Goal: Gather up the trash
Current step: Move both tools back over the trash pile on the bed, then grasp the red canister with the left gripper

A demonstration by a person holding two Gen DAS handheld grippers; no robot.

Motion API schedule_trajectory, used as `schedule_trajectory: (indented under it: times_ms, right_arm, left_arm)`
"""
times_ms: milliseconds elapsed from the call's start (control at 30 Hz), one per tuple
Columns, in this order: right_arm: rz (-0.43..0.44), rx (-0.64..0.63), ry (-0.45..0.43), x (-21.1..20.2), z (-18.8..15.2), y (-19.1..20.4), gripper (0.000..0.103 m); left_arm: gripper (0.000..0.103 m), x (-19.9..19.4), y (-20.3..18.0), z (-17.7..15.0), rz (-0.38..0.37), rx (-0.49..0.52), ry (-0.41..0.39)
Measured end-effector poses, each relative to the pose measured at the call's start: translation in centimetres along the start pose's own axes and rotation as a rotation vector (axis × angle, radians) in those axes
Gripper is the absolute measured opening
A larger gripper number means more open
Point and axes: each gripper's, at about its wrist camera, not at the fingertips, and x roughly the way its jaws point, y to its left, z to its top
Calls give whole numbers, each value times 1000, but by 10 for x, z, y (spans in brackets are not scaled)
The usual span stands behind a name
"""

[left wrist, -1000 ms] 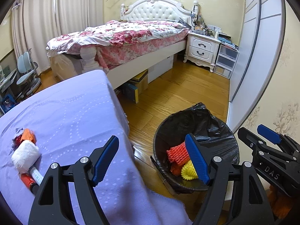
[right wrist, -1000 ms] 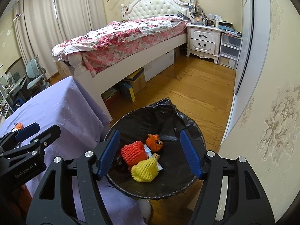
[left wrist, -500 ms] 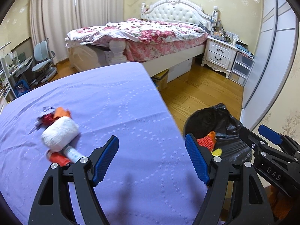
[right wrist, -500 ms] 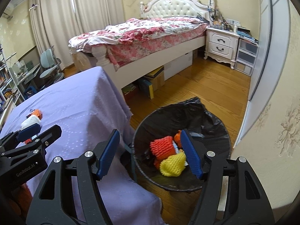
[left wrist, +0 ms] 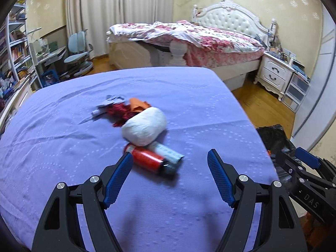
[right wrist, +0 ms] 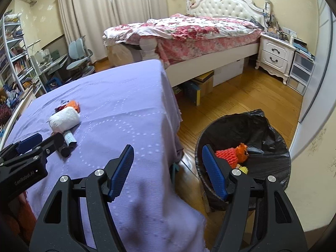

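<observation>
Left wrist view: you're holding the left gripper over the purple table, its fingers spread wide with nothing between them. The trash is sitting in a heap in the middle of the table, just beyond the fingertips. The red can is lying on its side at the near end of the heap, right beside the left fingertip but not touching it that you can tell. A pale tube is lying against the can. The white wad is resting on top of both. Beyond the wad, an orange scrap, some dark red bits and grey paper are trailing away. Off the table's right edge the black bin is peeking out, and your right gripper is hanging in front of it.

Right wrist view: you're holding the right gripper over the table's near right corner, fingers spread apart and empty. The bin is standing on the floor just right of the table, with a red net, an orange piece and a bit of yellow lying inside. Far left on the table, the wad is sitting on the tube, the orange scrap behind it. Your left gripper is reaching in beside that heap, its tip partly hiding the can.
</observation>
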Motion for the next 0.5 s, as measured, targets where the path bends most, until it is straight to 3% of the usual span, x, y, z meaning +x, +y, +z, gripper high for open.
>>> schedule_trajectory:
  times_ms: [500]
  right_arm:
    - [31,-55,27,7,-5,31,66]
  left_arm:
    - [73,15,52,-12,48,-88,87]
